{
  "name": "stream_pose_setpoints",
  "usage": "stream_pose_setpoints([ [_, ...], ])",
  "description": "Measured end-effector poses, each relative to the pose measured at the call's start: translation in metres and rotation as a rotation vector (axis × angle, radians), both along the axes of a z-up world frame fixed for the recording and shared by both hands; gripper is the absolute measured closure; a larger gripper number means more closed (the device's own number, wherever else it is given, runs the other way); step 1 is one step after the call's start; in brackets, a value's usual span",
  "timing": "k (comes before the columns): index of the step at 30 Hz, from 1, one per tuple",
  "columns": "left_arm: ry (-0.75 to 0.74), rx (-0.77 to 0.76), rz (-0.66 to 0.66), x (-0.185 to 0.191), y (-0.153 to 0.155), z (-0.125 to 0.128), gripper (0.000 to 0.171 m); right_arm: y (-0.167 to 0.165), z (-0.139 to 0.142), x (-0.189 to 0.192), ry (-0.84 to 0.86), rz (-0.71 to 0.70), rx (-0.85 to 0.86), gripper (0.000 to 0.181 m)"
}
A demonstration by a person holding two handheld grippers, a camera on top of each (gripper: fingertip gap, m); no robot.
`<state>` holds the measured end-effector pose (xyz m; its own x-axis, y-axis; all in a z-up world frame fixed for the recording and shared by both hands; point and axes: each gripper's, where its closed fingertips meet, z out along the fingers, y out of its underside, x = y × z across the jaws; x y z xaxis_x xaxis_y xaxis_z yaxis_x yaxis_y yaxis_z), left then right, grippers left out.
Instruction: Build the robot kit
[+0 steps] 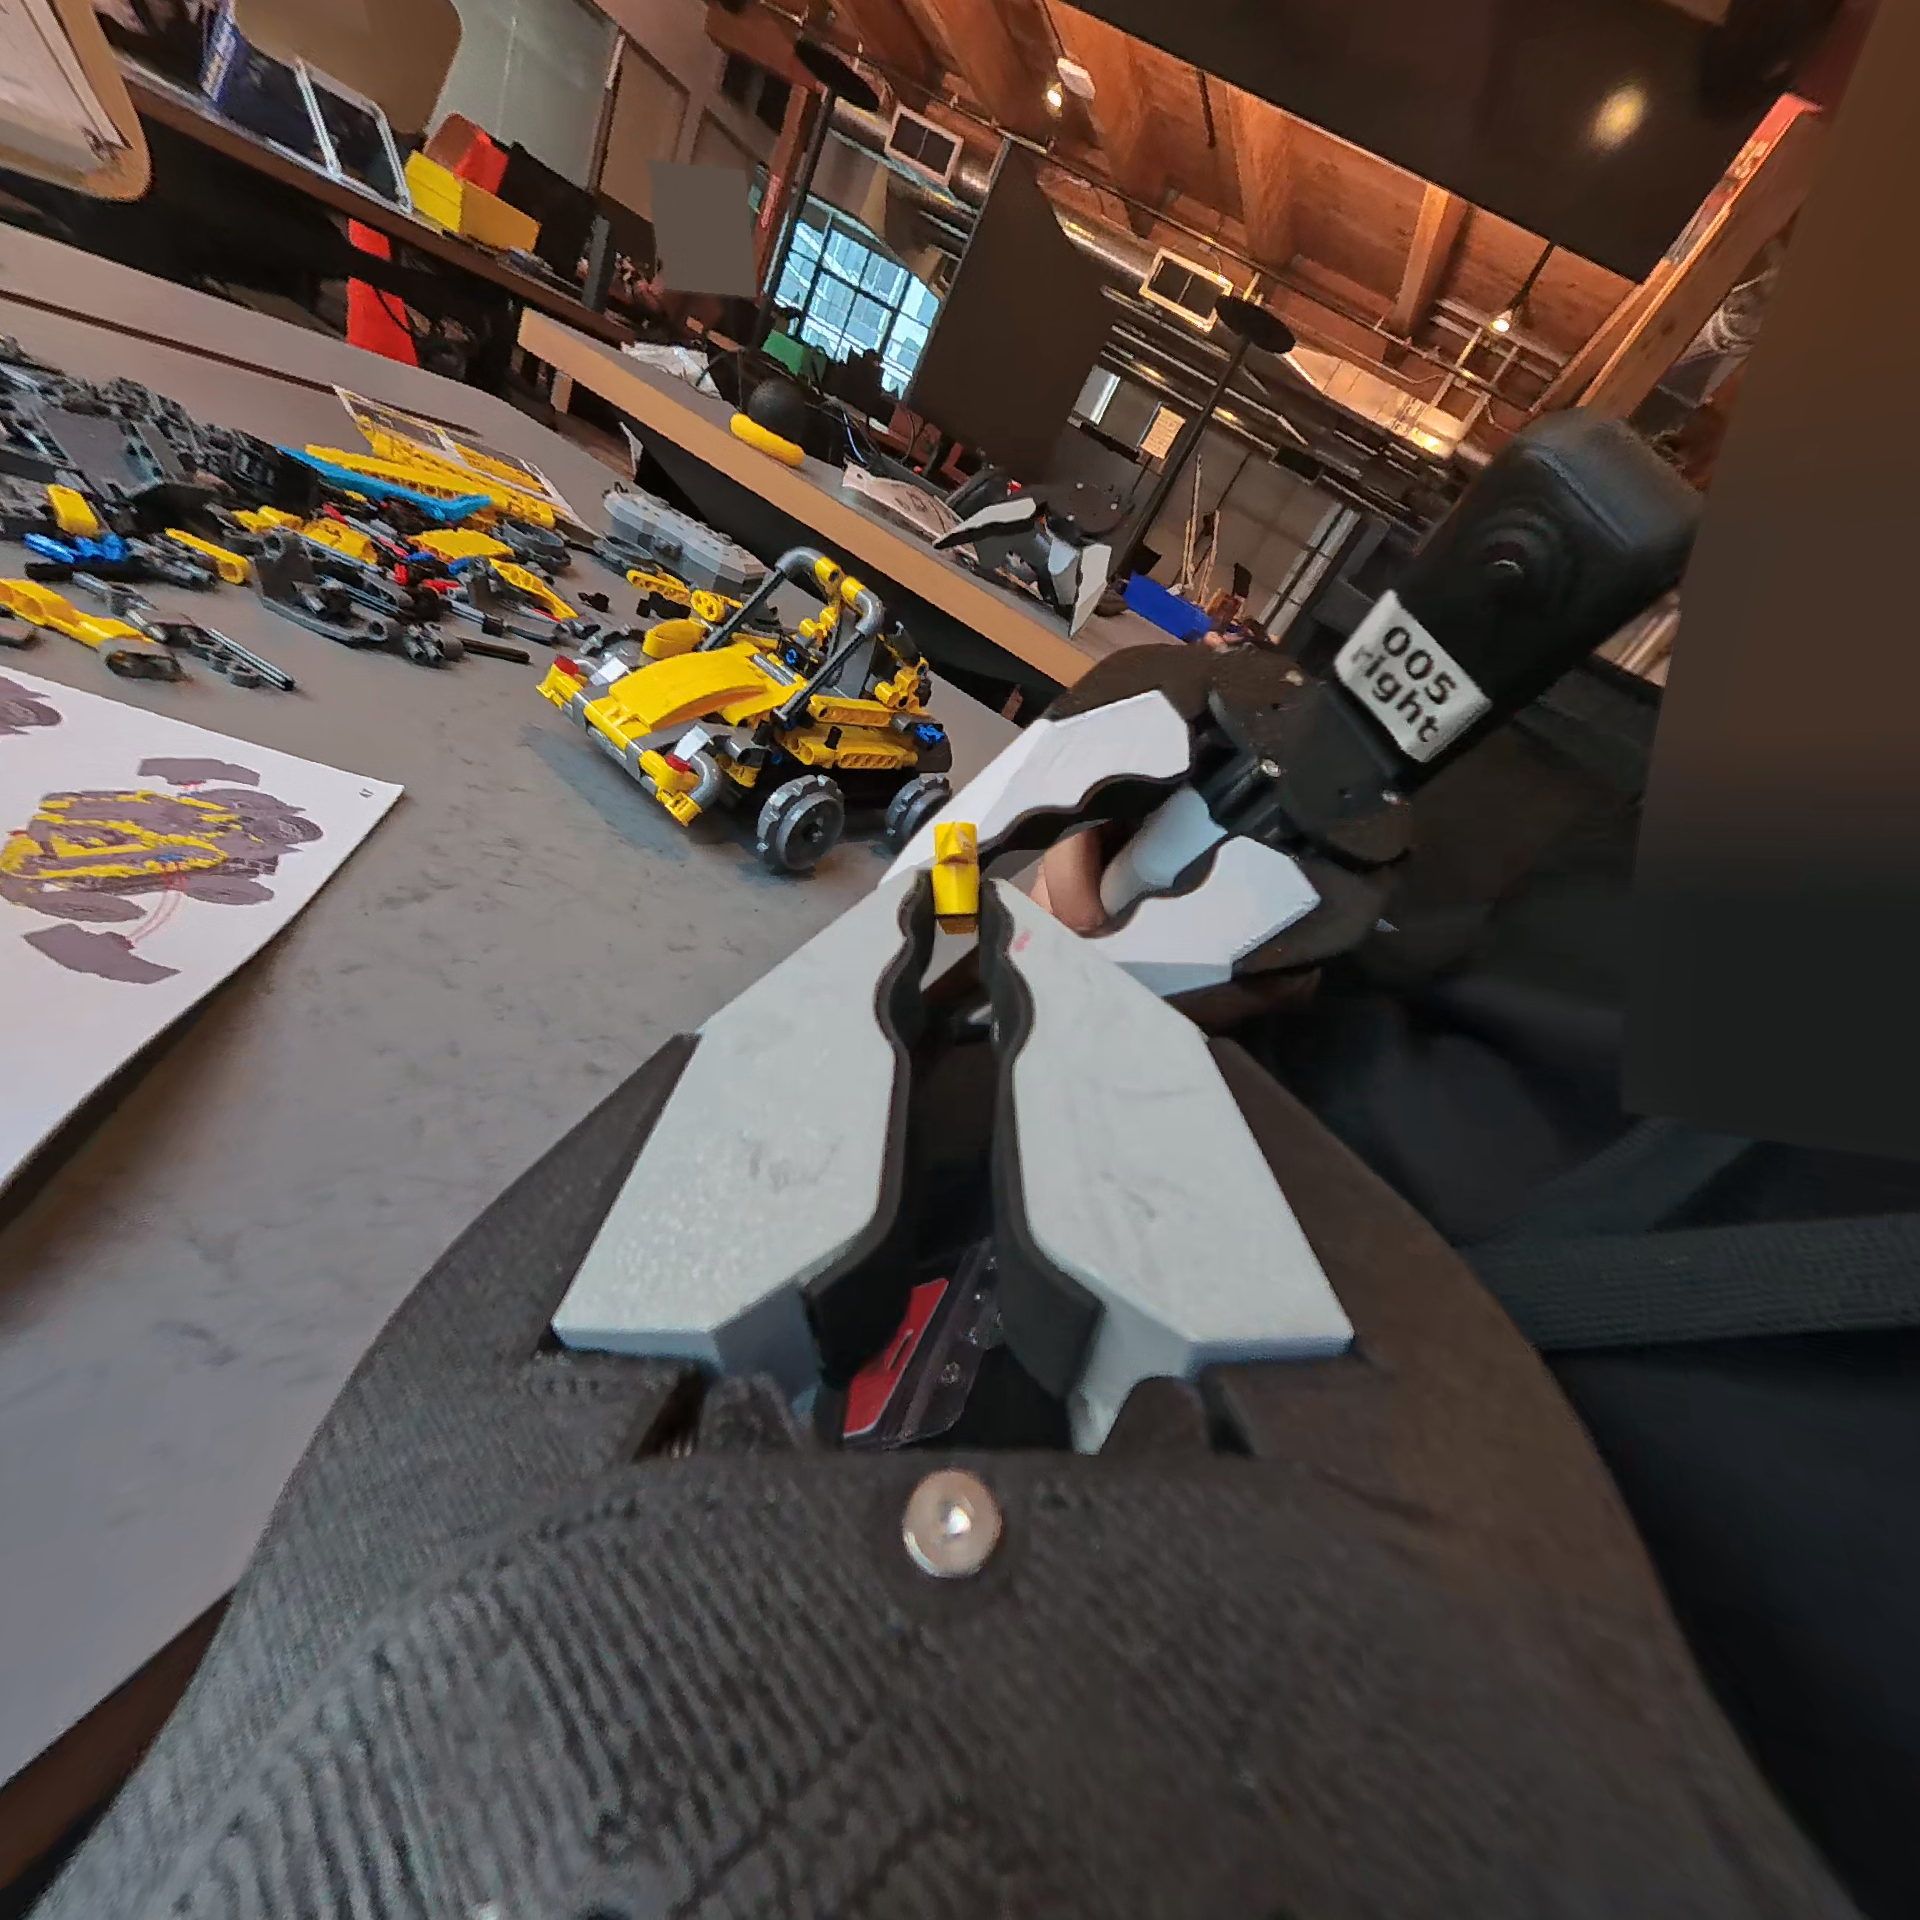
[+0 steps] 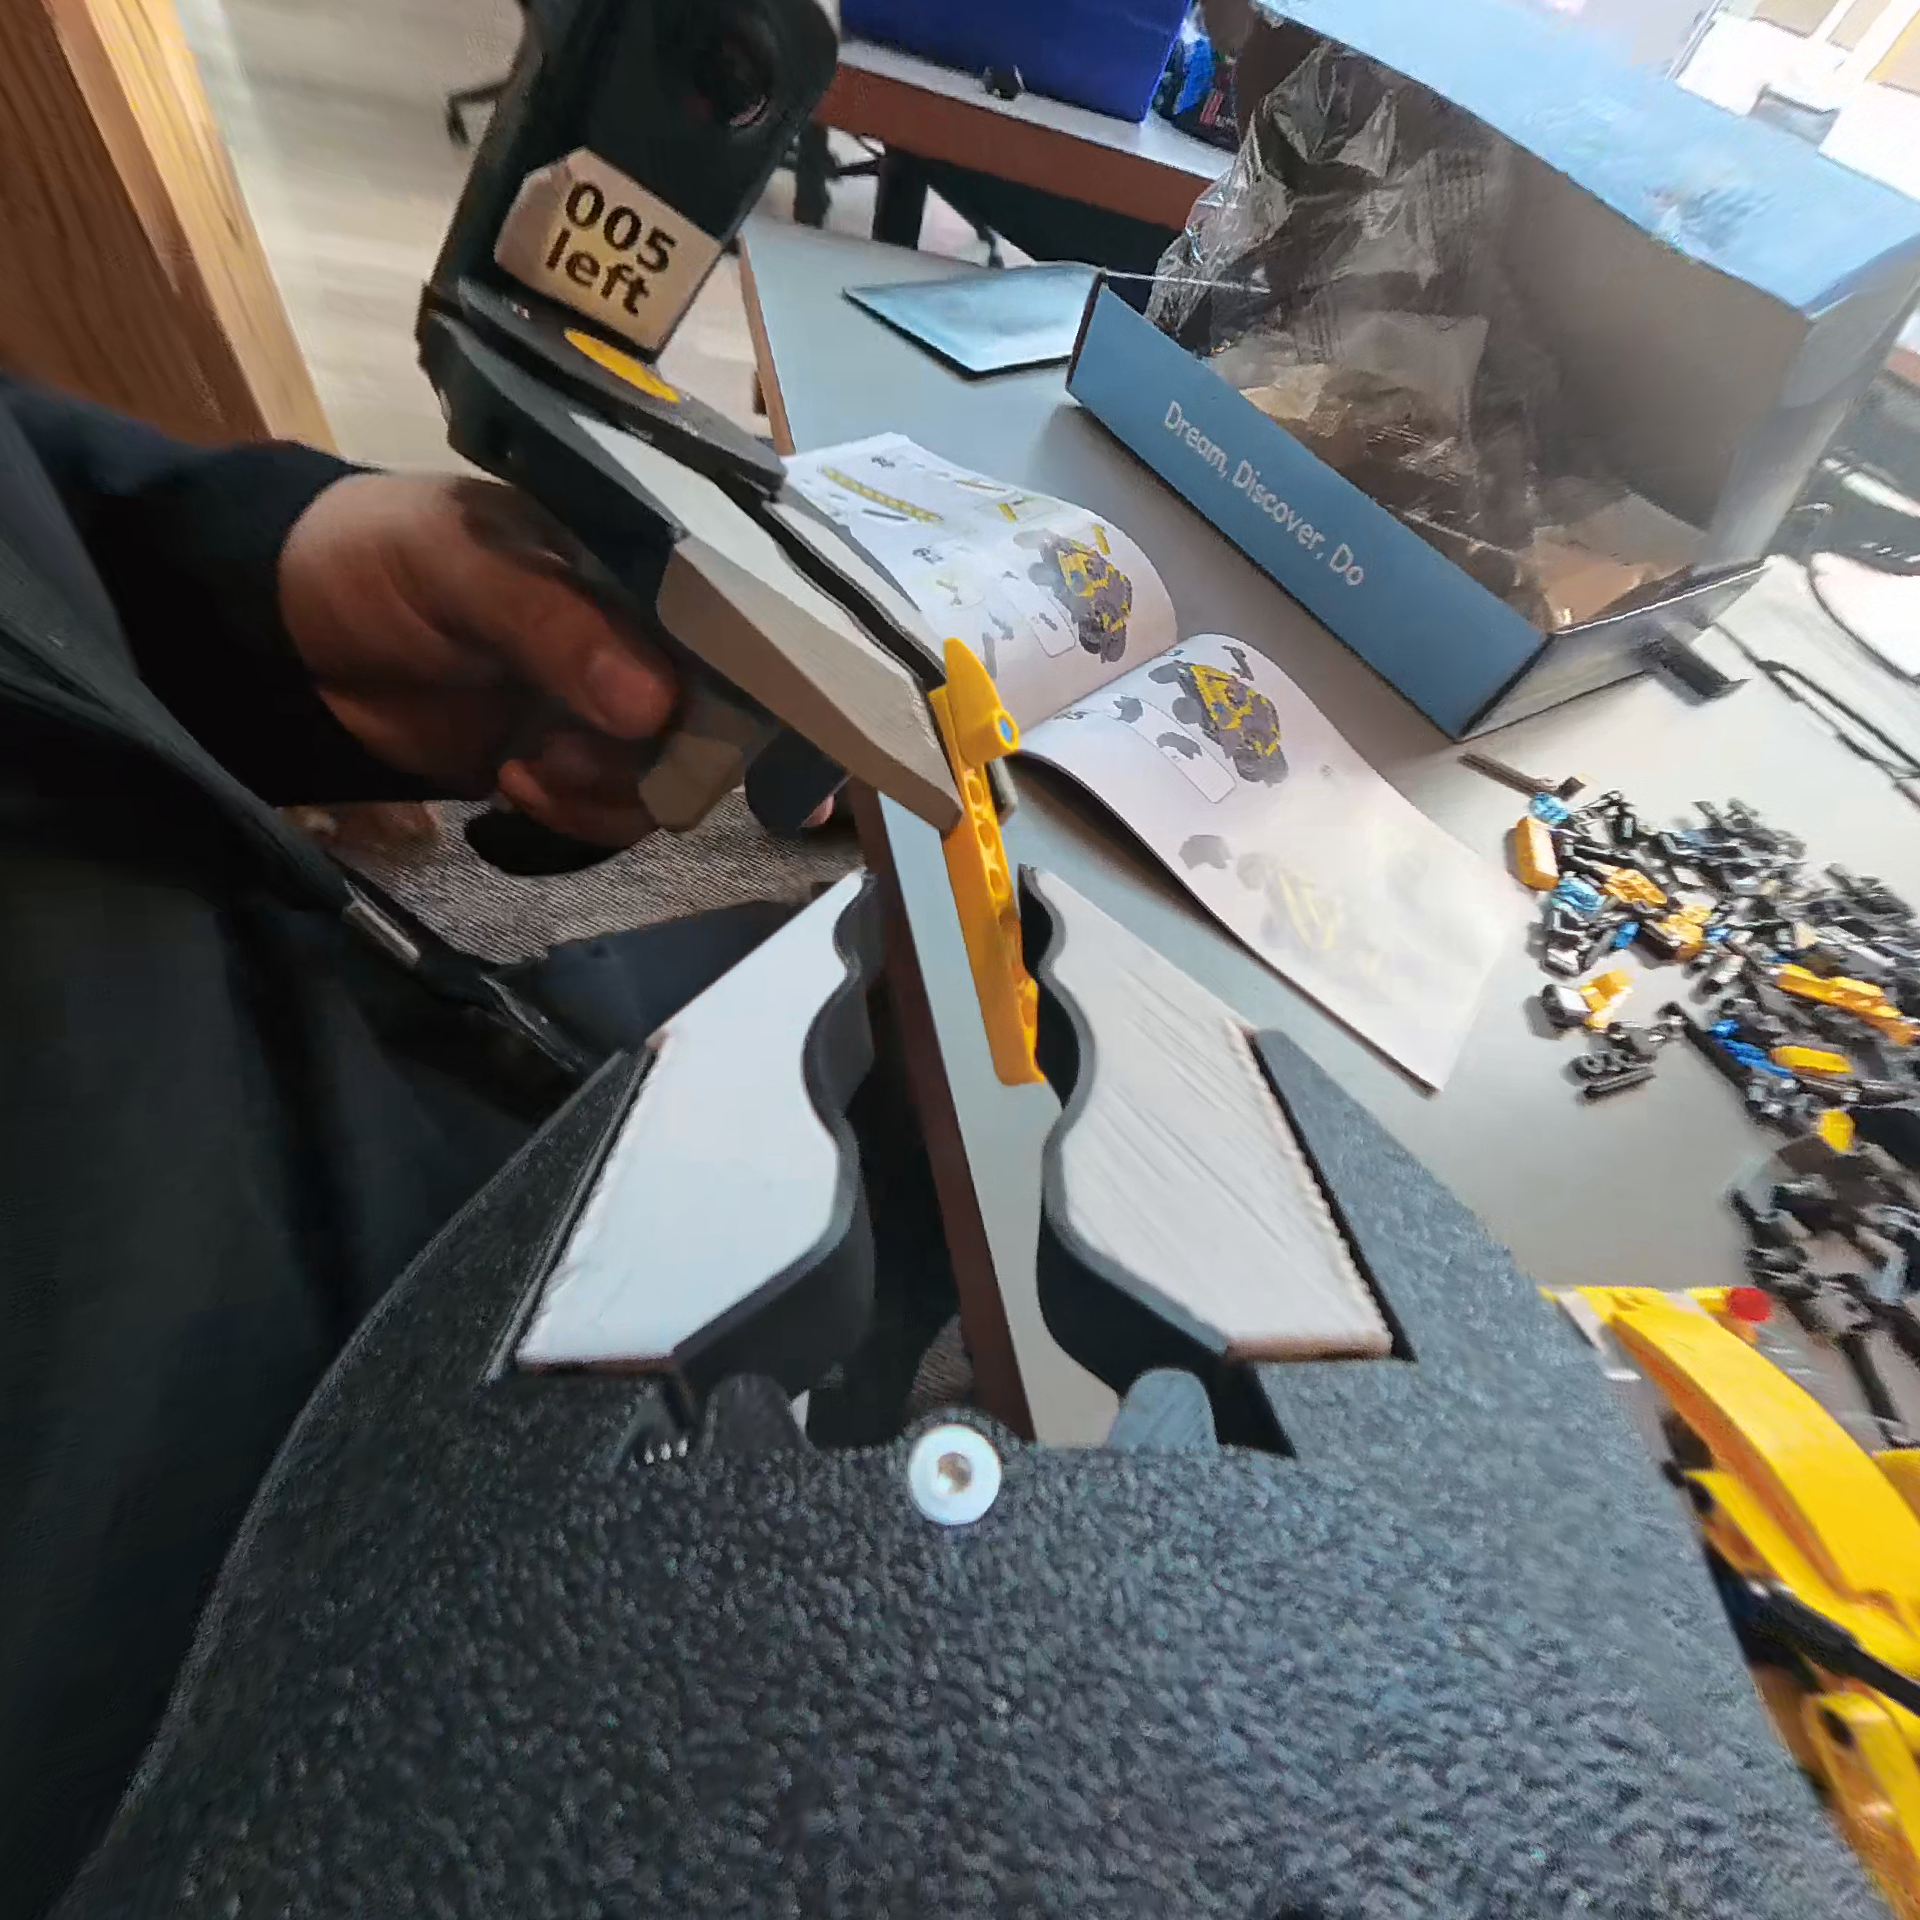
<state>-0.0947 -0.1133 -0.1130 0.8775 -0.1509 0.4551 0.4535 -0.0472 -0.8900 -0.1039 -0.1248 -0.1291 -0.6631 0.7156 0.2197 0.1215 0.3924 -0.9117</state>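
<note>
My left tongs are pressed together on a long yellow plastic beam with a row of round holes, pinching it near its top end so it hangs down, a little tilted. It sits at the centre of both wrist views, off the near edge of the table. My right tongs are spread, and the beam's lower half hangs in the gap, close against the inner pad of the finger on the right of the frame. I cannot tell whether it touches.

As for what stands built, a yellow and grey brick car with black ribbed wheels and a roll cage sits at mid-frame of the left view. Its body looks largely assembled. A big scatter of loose black, yellow and blue parts lies unused toward the upper left.

The smooth grey table is matte and faintly mottled. An open paper instruction booklet lies just behind the beam in the right view. Beyond it, a blue cardboard box holds a crinkled clear plastic bag. The tongs' fingers are flat grey slabs with wavy black rubbery liners.
</note>
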Motion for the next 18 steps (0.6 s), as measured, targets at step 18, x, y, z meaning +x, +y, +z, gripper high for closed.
stream_pose_setpoints([
  [18,0.007,0.028,0.122,-0.036,-0.014,0.001,0.167,0.006,0.000,-0.019,-0.088,0.018,-0.125,0.152],
])
